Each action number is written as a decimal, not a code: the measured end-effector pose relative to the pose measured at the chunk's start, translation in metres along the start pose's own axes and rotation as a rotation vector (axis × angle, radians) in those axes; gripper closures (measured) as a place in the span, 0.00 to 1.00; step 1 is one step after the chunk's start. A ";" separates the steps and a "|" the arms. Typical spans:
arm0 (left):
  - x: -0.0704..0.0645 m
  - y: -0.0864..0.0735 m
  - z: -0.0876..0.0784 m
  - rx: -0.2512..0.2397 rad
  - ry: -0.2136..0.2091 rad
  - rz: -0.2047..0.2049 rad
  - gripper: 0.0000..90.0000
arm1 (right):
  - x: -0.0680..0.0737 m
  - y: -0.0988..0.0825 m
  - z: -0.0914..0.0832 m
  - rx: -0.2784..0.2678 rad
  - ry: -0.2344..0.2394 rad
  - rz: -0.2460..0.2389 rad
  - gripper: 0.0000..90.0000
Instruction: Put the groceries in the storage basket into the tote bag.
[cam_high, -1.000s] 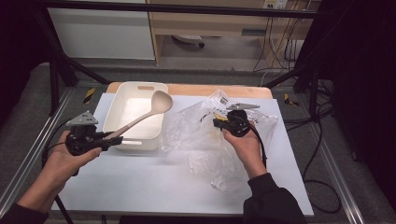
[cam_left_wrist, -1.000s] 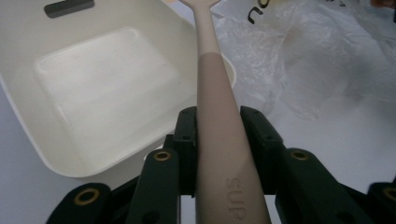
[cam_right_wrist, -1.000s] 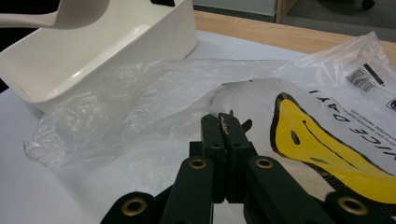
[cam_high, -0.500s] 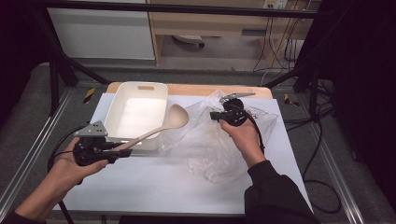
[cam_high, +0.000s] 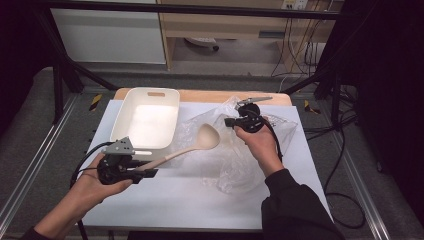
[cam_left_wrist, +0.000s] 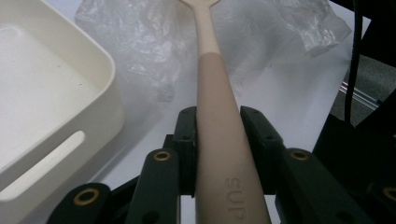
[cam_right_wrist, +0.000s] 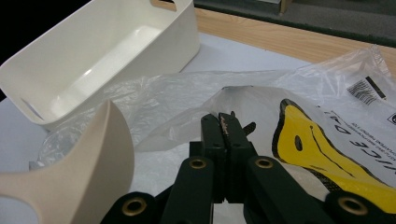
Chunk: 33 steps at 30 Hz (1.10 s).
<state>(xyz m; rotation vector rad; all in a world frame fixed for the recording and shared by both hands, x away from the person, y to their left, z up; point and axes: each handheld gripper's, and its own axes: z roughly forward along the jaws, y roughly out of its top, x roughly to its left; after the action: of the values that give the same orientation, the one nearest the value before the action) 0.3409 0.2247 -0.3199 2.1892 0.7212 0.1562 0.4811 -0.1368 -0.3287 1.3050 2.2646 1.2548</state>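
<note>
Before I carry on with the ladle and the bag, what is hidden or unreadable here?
- Ladle: left gripper view, bowl cut off by the top edge.
- Plastic bag: right gripper view, its print runs off the right edge; too small to read in the high view.
- Right gripper: jaws shut; whether bag film is pinched cannot be told.
- White tray: left gripper view, cut by the left edge.

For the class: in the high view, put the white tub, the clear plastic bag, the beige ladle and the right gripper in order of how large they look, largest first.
1. clear plastic bag, crumpled and spread widest
2. white tub, not far behind the bag
3. beige ladle, long but thin
4. right gripper, though the hand hides part of it
</note>
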 end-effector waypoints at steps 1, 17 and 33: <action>-0.001 0.000 0.002 0.004 -0.005 0.000 0.76 | 0.000 0.000 0.000 -0.004 0.002 -0.004 1.00; -0.006 -0.013 0.051 0.067 -0.016 -0.006 0.76 | 0.001 0.000 -0.001 -0.018 0.013 0.003 1.00; 0.008 0.008 0.099 0.037 0.037 -0.005 0.76 | 0.004 -0.001 -0.007 -0.028 0.023 -0.012 1.00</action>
<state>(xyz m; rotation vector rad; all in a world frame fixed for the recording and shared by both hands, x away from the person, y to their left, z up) 0.3839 0.1592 -0.3810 2.2252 0.7558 0.1829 0.4746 -0.1380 -0.3244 1.2714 2.2591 1.2991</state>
